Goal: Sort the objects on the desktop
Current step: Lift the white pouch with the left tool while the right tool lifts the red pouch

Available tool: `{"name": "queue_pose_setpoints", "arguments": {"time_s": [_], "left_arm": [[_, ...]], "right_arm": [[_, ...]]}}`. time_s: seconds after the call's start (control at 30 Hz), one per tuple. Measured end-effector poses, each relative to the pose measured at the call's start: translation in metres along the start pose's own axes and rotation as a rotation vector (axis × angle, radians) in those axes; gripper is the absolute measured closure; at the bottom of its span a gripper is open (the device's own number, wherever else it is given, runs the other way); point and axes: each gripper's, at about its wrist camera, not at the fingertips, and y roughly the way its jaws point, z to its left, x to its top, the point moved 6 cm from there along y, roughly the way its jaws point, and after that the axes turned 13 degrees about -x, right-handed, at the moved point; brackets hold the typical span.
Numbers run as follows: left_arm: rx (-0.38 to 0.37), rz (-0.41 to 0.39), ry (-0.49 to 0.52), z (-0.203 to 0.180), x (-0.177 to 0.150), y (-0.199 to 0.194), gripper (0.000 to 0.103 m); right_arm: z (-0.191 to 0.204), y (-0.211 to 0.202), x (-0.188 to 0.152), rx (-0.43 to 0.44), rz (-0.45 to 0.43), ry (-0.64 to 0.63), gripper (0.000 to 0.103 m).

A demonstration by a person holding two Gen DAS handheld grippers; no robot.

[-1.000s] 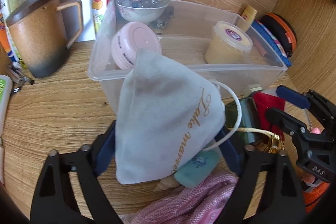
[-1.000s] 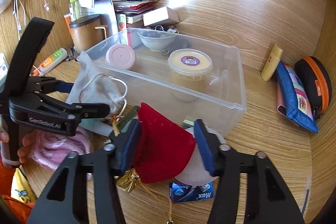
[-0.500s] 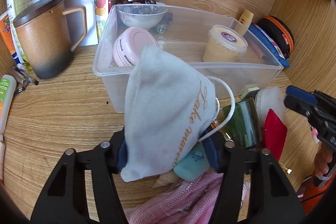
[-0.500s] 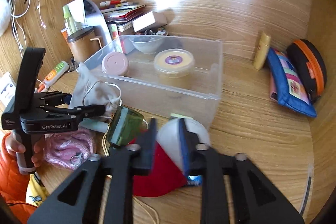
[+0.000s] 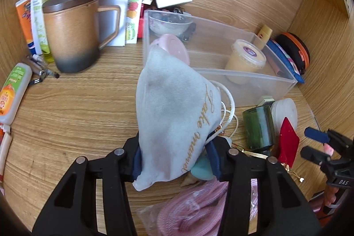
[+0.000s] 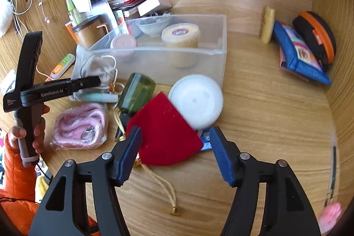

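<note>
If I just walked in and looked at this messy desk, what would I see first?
Probably the pale grey drawstring pouch with gold writing, pinched in the left gripper in front of the clear plastic bin. Next, the bright red pouch lying on the desk between the open right gripper's fingers, with a white round lid beside it.

A light woodgrain desk point(image 6: 265, 116) carries a clear plastic bin point(image 6: 199, 63), brown ceramic mug point(image 5: 73, 37), round white lid point(image 6: 197, 101), red velvet pouch point(image 6: 166, 136) and coiled pink rope point(image 6: 81, 125).
</note>
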Motion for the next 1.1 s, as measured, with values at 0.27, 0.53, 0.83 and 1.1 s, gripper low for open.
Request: {"name": "queue_pose_setpoints", "arguments": {"time_s": [0.27, 0.53, 0.83, 1.1], "left_arm": [[-0.023, -0.043, -0.026, 0.008, -0.002, -0.02, 0.055], [-0.029, -0.073, -0.005, 0.003, 0.002, -0.034, 0.055], [-0.036, -0.092, 0.032, -0.011, 0.011, -0.039, 0.055], [-0.05, -0.105, 0.064, -0.026, 0.014, -0.044, 0.055]], "right_arm": [[0.024, 0.009, -0.006, 0.022, 0.039, -0.028, 0.024], [0.038, 0.019, -0.009, -0.047, 0.021, -0.11, 0.034], [0.036, 0.022, -0.016, 0.018, 0.034, -0.116, 0.088], [0.029, 0.012, -0.014, 0.002, -0.001, -0.097, 0.09]]}}
